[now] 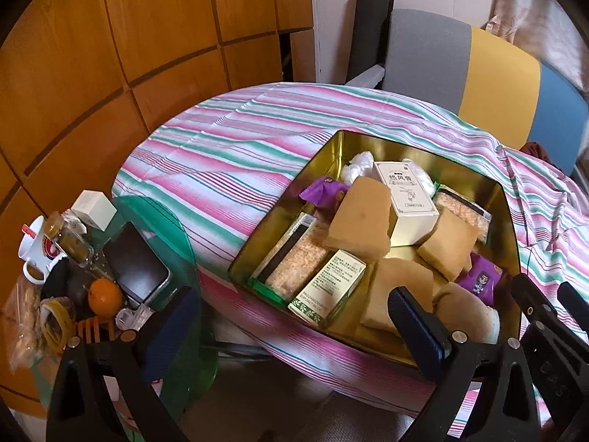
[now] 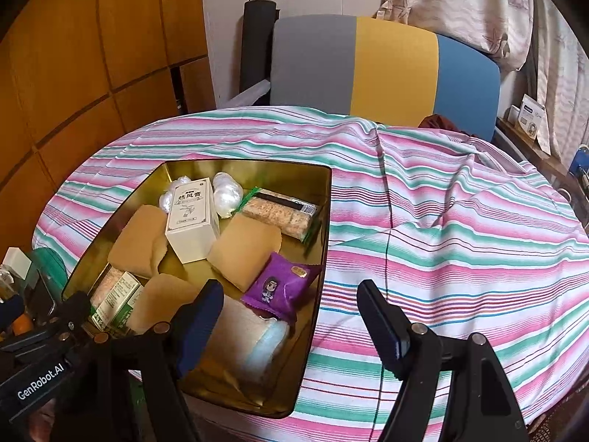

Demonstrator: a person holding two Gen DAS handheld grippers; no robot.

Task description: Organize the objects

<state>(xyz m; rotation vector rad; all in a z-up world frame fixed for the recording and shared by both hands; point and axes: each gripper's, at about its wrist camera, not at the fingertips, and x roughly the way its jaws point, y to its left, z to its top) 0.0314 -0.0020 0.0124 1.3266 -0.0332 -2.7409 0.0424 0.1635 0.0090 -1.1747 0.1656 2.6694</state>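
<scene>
We held both tools above the near edge of the table (image 2: 460,243), which wore a striped cloth; neither had taken anything up, so we judged the step in hand to be the choosing — the sorting proper was not yet begun.

The left tool (image 1: 291,326) stood with its fingers wide apart and nothing between them; the right tool (image 2: 291,316) likewise gaped, empty, its left finger hanging over the gold tin (image 2: 324,221) and its right finger over bare cloth.

The tin lay at about nine o'clock on the table in the right wrist view, and it held the whole jumble: a white carton (image 2: 191,217) upright-ish at twelve o'clock within the tin, with white wrapped balls (image 2: 228,193) behind it; a cereal bar (image 2: 279,213) at two o'clock; a purple sachet (image 2: 281,283) at four o'clock, just beside the right wall; several tan paper packets (image 2: 244,254) overlapping through the middle; a green-and-white box (image 1: 327,287) at seven o'clock.

The next move, as we judged it, called for lowering one tool onto a single piece — the purple sachet lay nearest the right tool; the packets overlapped, so a clean pinch on one alone wanted care.
</scene>
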